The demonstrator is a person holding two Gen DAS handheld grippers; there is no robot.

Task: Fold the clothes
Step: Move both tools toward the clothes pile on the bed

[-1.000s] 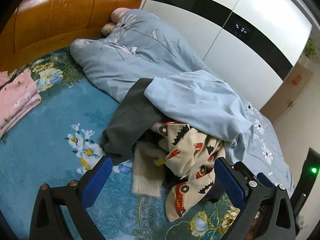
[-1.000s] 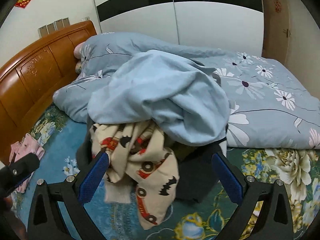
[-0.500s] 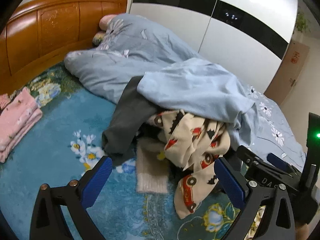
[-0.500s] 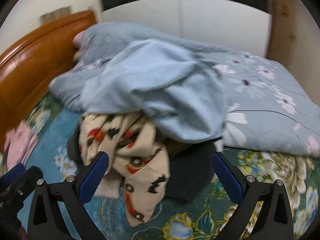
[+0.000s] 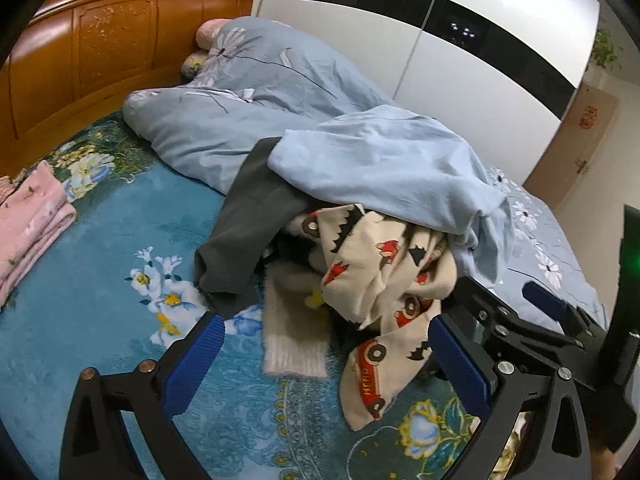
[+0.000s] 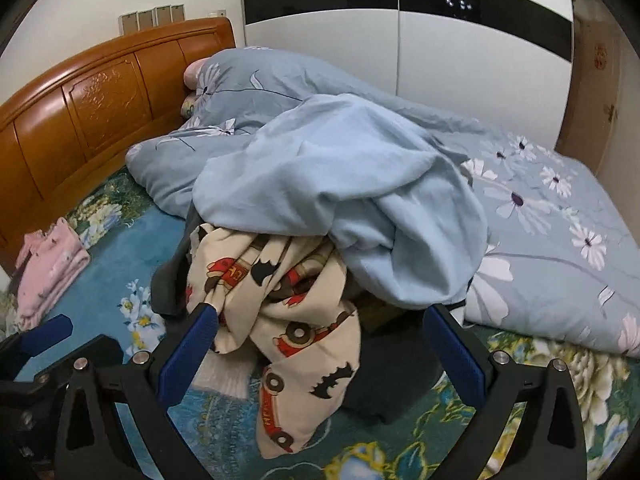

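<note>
A heap of unfolded clothes lies on the bed. On top is a light blue garment [image 5: 384, 168] [image 6: 340, 196]. Under it lie a cream garment with red cars and bats [image 5: 384, 280] [image 6: 296, 312], a dark grey garment [image 5: 244, 236] and a beige fuzzy knit piece [image 5: 292, 332]. My left gripper [image 5: 324, 344] hangs open just in front of the heap, the knit piece between its fingers. My right gripper [image 6: 320, 320] is open around the cream garment, and its left fingertip [image 6: 206, 316] touches the cloth. In the left wrist view the right gripper [image 5: 520, 312] shows at the right.
A folded pink stack [image 5: 28, 224] [image 6: 48, 268] lies at the left on the blue flowered bedspread [image 5: 100, 280]. A grey-blue flowered quilt [image 6: 540, 208] is bunched behind the heap. A wooden headboard [image 5: 100, 40] and a white wardrobe [image 6: 460, 40] stand beyond.
Both grippers have come closer to the heap. The right gripper has moved further into the left wrist view, and its left fingertip now meets the cream garment. Both stay open.
</note>
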